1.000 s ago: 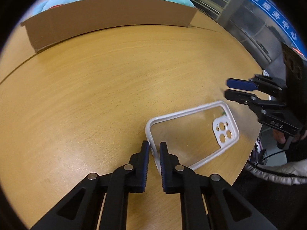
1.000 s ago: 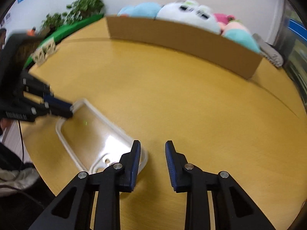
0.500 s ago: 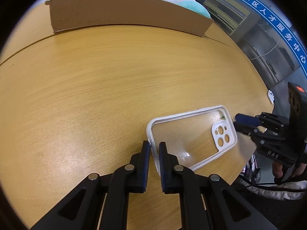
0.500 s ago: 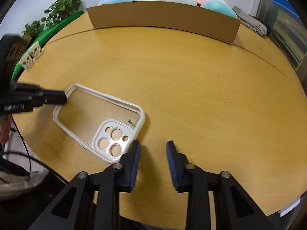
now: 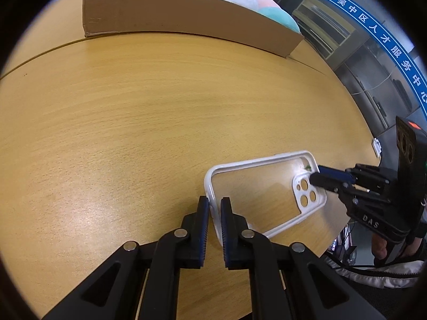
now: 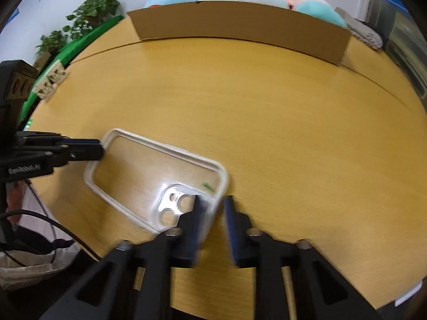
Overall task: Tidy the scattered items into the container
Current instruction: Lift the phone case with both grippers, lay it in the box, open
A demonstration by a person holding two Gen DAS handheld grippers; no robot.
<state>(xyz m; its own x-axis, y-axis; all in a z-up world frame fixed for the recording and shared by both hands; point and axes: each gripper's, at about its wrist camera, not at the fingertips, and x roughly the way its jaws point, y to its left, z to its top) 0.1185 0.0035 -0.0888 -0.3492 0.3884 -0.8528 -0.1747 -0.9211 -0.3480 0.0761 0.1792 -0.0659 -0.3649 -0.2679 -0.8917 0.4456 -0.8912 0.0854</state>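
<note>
Phone case (image 5: pixel 263 186): on tabletop (image 5: pixel 133 133), 6 o'clock of box (image 5: pixel 186 30). Held at both ends: left hand-held gripper (image 5: pixel 214 208) clamped; right hand-held gripper (image 6: pixel 214 208) just closed on its camera-end rim. Step: pickup. Next: joint lift toward box.

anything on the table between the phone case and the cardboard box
No, just bare table between the phone case and the cardboard box; both wrist views show it.

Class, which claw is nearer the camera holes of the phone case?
Right. The right claw grips the phone case at its camera-hole end; the left claw grips the opposite end.
</note>
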